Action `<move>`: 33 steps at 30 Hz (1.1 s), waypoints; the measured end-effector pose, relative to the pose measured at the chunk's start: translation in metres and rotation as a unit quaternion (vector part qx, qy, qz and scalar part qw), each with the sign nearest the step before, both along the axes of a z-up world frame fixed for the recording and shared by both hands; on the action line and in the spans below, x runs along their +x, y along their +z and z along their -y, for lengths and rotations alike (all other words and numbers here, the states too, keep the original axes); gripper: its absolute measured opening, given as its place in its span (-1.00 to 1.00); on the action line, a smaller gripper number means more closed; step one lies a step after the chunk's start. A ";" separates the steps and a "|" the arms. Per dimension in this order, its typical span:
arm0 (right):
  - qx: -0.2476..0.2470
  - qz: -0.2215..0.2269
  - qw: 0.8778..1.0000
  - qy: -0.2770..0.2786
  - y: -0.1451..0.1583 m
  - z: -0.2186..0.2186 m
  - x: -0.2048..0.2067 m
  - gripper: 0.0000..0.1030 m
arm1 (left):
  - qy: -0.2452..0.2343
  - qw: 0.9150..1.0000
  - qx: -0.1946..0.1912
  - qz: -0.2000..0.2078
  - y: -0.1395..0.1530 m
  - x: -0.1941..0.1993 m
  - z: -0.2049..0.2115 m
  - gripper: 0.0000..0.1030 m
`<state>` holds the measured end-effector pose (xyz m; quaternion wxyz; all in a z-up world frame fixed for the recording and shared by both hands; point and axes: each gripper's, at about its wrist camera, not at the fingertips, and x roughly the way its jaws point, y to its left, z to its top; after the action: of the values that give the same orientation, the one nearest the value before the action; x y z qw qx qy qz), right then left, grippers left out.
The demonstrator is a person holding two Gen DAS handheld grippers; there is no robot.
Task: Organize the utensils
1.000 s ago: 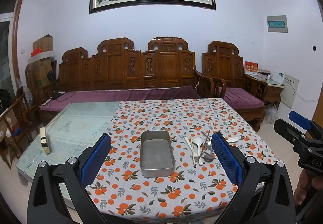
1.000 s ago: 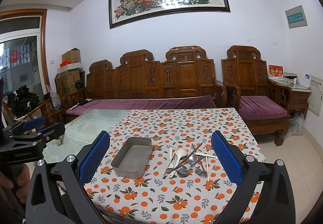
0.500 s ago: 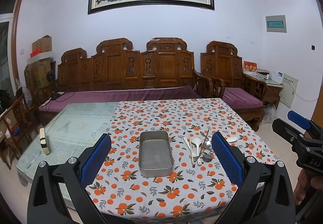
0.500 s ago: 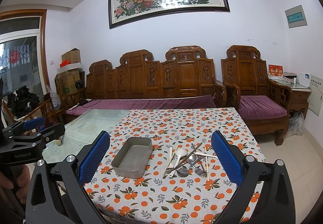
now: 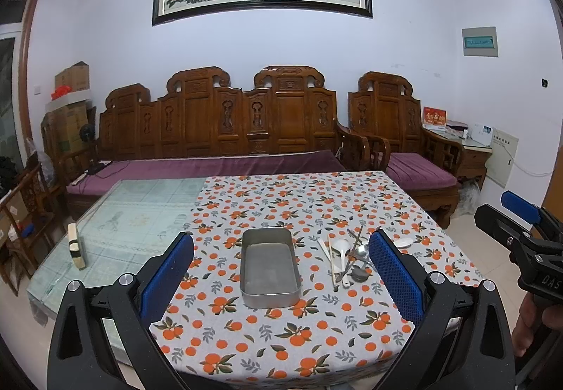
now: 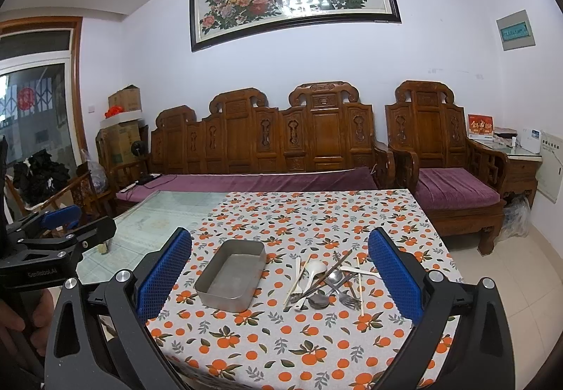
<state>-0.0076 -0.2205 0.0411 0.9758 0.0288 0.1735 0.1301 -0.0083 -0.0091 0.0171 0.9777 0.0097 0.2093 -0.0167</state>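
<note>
An empty metal tray (image 5: 269, 267) (image 6: 232, 275) sits on the orange-print tablecloth (image 5: 316, 200). To its right lies a loose pile of utensils (image 5: 350, 258) (image 6: 327, 279): white spoons, chopsticks, metal spoons and a fork. My left gripper (image 5: 281, 274) is open, held back from the table's near edge, with nothing between its blue pads (image 5: 165, 275). My right gripper (image 6: 279, 274) is open too and holds nothing, also short of the table. Each gripper shows in the other's view, the right one (image 5: 520, 224) at the far right, the left one (image 6: 67, 228) at the far left.
Bare glass tabletop (image 5: 133, 214) lies left of the cloth, with a small wrapped block (image 5: 75, 245) standing near its left edge. A carved wooden bench (image 5: 225, 129) with a purple cushion runs behind the table, an armchair (image 5: 404, 140) at the right. A person's hand (image 5: 527, 323) grips the right tool.
The left wrist view has drifted slightly, so the tray and utensils sit a little lower-left in it. Both grippers stay open; nothing on the table has moved.
</note>
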 end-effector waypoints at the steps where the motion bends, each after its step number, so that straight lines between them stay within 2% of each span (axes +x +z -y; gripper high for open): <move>1: 0.000 -0.001 1.000 0.000 0.001 -0.001 0.000 0.95 | -0.001 1.000 0.000 -0.001 0.000 0.000 0.001 0.87; 10: 0.003 -0.010 1.000 -0.001 -0.015 0.009 0.011 0.95 | -0.006 1.000 -0.002 -0.021 -0.015 0.014 0.000 0.87; 17: -0.003 -0.021 1.000 0.006 -0.043 0.020 0.033 0.94 | -0.023 0.999 -0.005 -0.048 -0.041 0.039 0.005 0.87; 28: -0.050 -0.080 0.995 0.019 -0.093 0.022 0.113 0.47 | -0.053 0.994 0.005 -0.100 -0.086 0.094 0.015 0.87; 33: -0.092 -0.115 0.989 0.017 -0.118 0.030 0.160 0.36 | -0.074 0.991 0.008 -0.115 -0.100 0.120 0.024 0.87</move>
<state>0.1525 -0.2510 -0.0767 0.9455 -0.0492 0.2961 0.1261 0.1119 -0.0330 -0.0829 0.9431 0.0307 0.3192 -0.0881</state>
